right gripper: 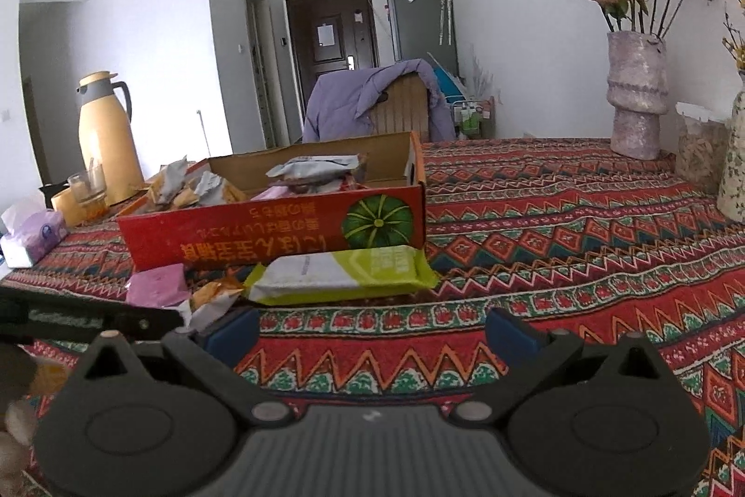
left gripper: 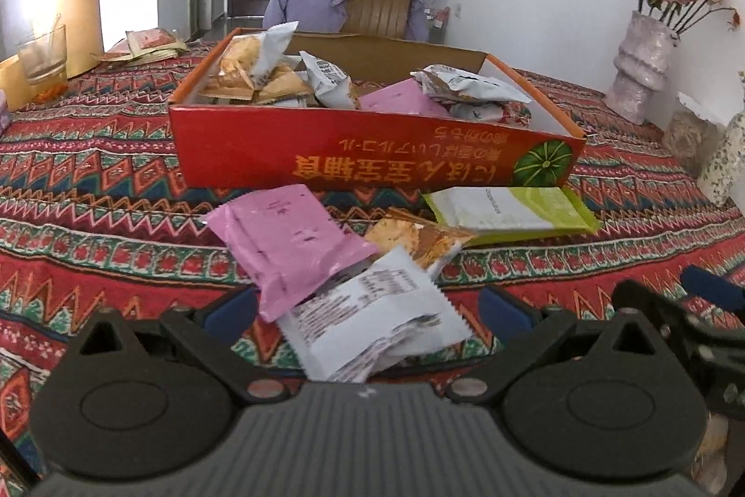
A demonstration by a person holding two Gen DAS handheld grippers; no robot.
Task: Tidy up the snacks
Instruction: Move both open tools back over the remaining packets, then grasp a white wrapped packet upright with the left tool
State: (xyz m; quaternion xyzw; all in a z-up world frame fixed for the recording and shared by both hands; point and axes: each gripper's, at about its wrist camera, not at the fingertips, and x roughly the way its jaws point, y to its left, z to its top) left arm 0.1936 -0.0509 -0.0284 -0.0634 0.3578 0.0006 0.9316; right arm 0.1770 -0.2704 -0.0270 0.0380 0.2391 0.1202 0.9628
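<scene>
The left claw [left gripper: 368, 306] sat low over the patterned worktop [left gripper: 116, 189], pointing straight at the red snack box [left gripper: 372, 152] — its blue fingers [left gripper: 233, 308] spread wide, released, gripping nothing. A white wrapper [left gripper: 372, 324] lay between those fingers, with a pink packet [left gripper: 288, 245] overlapping its upper left corner and an orange cracker pack [left gripper: 414, 236] just behind. A green-and-white bar pack [left gripper: 507, 208] rested against the foot of the box, to the right.

The right claw [right gripper: 372, 334] hovered level, slightly higher, aimed the same way — also spread open, with only bare cloth between its fingers [right gripper: 510, 334]. In its view the green-and-white bar pack lay just ahead, touching the box front. The box already held several silver and orange packets [left gripper: 260, 68]. The right claw's dark frame showed at the right edge of the left view, near its partner.
</scene>
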